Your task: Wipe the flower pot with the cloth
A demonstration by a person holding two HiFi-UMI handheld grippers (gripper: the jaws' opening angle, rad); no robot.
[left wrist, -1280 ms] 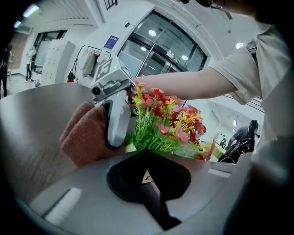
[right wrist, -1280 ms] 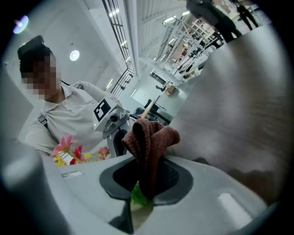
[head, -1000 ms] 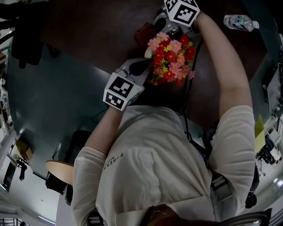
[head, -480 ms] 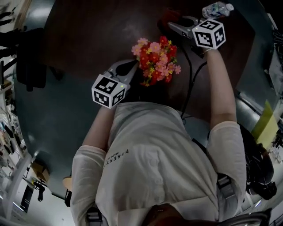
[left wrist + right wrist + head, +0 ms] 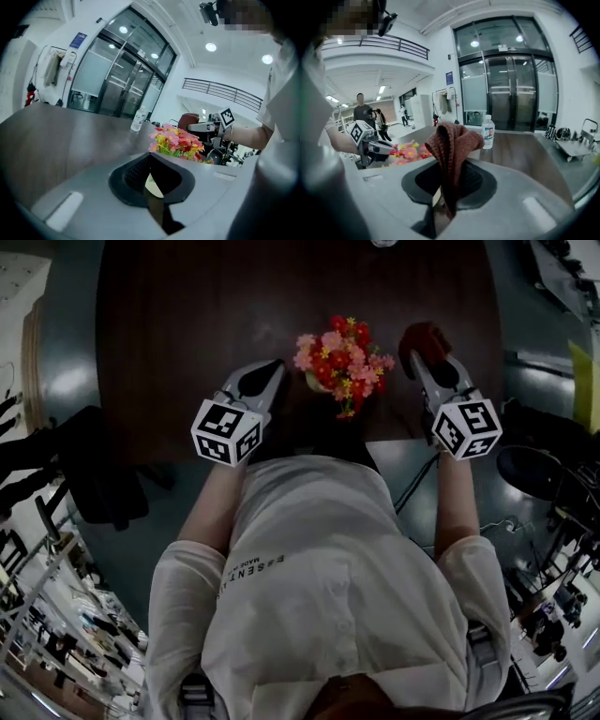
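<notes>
**Head view with both gripper views.** A dark wood-grain table (image 5: pixel 187 334) with straight edges carries the flower pot (image 5: pixel 313 382) close to its near edge, between the two grippers. Only a cream crescent of the pot's rim shows. A dense dome of pink, red and yellow flowers (image 5: pixel 339 357) covers the rest, so its body and foot are hidden.

The left gripper (image 5: pixel 277 367) is a smooth grey shell with a ribbed black recess around the pads. It lies just left of the pot with its jaws closed together. In the left gripper view a pale wedge (image 5: pixel 154 183) sits in the seam; whether it is the pot's rim or a part of the gripper cannot be told.

The right gripper (image 5: pixel 419 348) lies just right of the flowers, a narrow gap apart. It is clenched on the cloth (image 5: pixel 452 140), a coarse reddish-brown knit that rises above the jaws in a folded hump and hangs down between the pads.

Bare tabletop lies open beyond the pot and to its left. A clear plastic bottle (image 5: pixel 487 132) with a white cap stands upright toward the far edge, cut off at the top of the head view. The person's white shirt (image 5: pixel 319 596) fills the lower half of that view and hides the middle of the table's near edge. Black-and-white marker cubes (image 5: pixel 225 432) sit behind each gripper's jaws. Tall glass doors (image 5: pixel 511 93) stand behind the bottle.
</notes>
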